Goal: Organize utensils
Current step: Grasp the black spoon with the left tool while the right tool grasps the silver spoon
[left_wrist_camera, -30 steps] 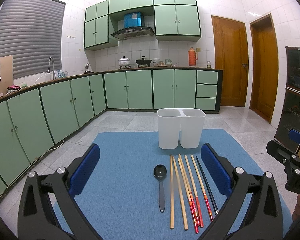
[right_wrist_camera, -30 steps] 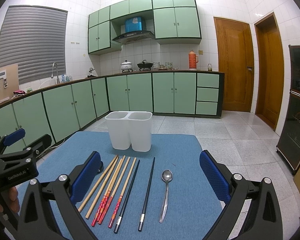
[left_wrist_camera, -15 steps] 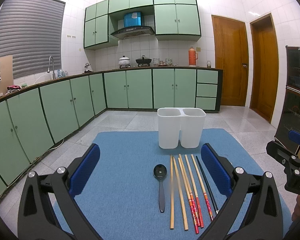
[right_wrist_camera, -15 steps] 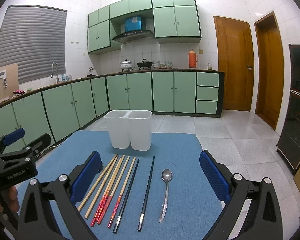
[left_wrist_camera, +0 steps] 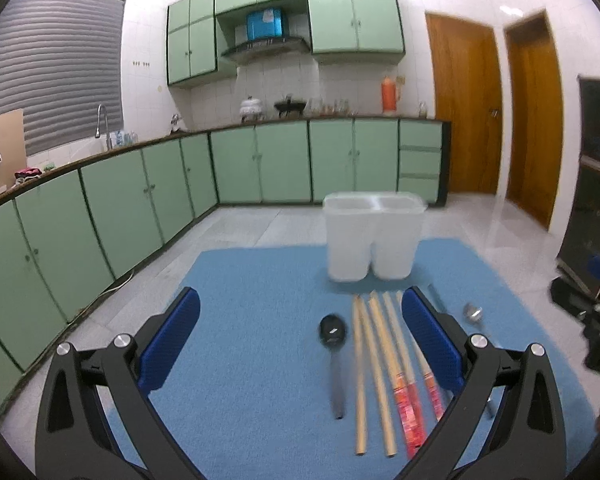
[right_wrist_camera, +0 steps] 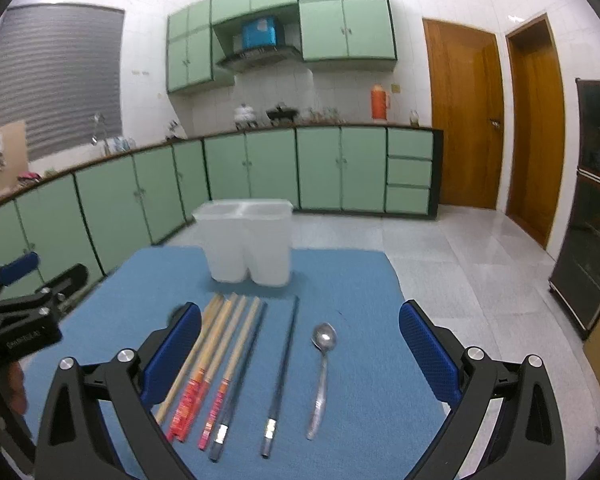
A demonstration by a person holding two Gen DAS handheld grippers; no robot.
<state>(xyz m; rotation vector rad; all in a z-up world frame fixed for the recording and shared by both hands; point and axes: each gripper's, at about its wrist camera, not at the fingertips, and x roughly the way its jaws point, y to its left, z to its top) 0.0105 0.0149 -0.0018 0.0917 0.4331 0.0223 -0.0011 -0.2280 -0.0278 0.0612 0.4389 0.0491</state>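
Grippers: left gripper (left_wrist_camera: 300, 338) and right gripper (right_wrist_camera: 300, 346) — both spread wide, empty, above the mat (right_wrist_camera: 364, 280).
Holder: white two-cell holder (right_wrist_camera: 246, 240) upright at the mat's far end.
Utensils: chopsticks (right_wrist_camera: 220, 356), black spoon (left_wrist_camera: 334, 344) and metal spoon (right_wrist_camera: 322, 364) — flat on the mat, near the holder.

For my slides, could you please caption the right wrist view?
Open right gripper above chopsticks and a metal spoon on a blue mat, white two-compartment holder behind.

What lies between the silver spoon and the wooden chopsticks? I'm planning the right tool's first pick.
Two black chopsticks, side by side, separate the silver spoon from the wooden chopsticks in the right wrist view.
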